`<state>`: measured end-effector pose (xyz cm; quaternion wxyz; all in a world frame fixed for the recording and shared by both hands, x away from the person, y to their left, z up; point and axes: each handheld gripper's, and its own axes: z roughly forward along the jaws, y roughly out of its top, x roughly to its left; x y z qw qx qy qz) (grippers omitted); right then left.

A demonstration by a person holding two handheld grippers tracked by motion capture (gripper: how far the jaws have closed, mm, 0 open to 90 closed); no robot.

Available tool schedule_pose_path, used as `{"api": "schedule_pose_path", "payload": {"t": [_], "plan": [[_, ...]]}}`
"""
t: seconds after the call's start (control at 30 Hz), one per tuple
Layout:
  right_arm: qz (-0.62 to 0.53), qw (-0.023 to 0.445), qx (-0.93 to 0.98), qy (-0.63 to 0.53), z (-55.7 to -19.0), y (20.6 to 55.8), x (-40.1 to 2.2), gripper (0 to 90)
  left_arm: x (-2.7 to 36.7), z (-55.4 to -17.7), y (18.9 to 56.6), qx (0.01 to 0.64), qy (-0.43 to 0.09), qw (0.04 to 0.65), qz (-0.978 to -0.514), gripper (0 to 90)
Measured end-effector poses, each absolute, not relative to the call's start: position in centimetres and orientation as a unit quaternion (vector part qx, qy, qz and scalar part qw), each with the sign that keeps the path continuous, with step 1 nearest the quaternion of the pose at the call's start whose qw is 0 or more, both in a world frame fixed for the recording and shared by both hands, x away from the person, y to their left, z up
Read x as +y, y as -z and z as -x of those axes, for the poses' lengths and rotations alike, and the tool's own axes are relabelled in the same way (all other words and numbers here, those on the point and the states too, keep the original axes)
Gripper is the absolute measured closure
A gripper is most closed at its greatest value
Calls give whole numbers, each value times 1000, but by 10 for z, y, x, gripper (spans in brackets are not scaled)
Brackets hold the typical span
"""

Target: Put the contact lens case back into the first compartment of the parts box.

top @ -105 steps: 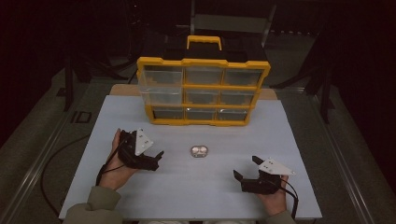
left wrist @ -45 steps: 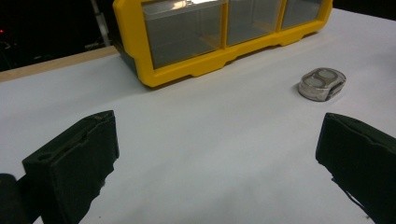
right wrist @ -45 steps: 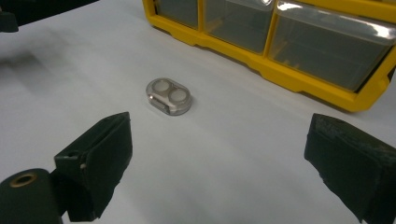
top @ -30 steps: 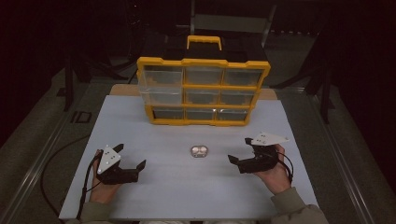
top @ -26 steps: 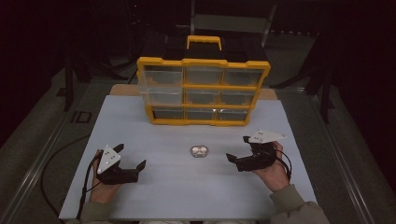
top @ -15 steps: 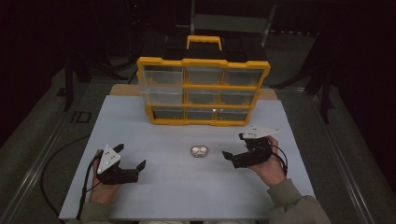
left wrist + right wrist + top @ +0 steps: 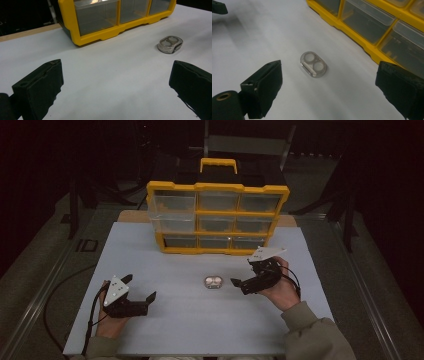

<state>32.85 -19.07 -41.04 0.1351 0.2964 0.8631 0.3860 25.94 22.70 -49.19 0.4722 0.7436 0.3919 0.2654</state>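
Note:
A small clear oval case [image 7: 214, 282] with two round wells lies flat on the white table [image 7: 190, 320], just in front of the organizer. It also lies ahead of the jaws in the right gripper view, small clear case [image 7: 313, 64], and at the far right in the left gripper view, clear case [image 7: 170, 44]. My right gripper [image 7: 240, 281] is open, its jaws wide apart, just right of the case and pointed at it without touching. My left gripper [image 7: 139, 288] rests open near the table's front left, well away from the case.
A yellow organizer [image 7: 217, 217] with clear plastic drawers stands upright at the back of the table, a black handle on top. Its lower drawers [image 7: 372, 22] run close behind the case. Dark floor and stands surround the table.
My right gripper has moved left and forward toward the clear case, stopping just beside it. The left gripper pulled back to the front left earlier and has stayed put since.

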Motion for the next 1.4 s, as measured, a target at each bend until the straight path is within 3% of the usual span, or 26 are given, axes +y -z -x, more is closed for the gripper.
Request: {"api": "schedule_pose_path", "payload": {"t": [0.7, 1.4], "plan": [[-257, 116, 902, -327, -356, 410, -148, 77, 228, -260, 493, 394, -263, 473, -743, 0], [-237, 60, 931, -273, -388, 450, -116, 77, 230, -259, 493, 396, -262, 476, -740, 0]]}}
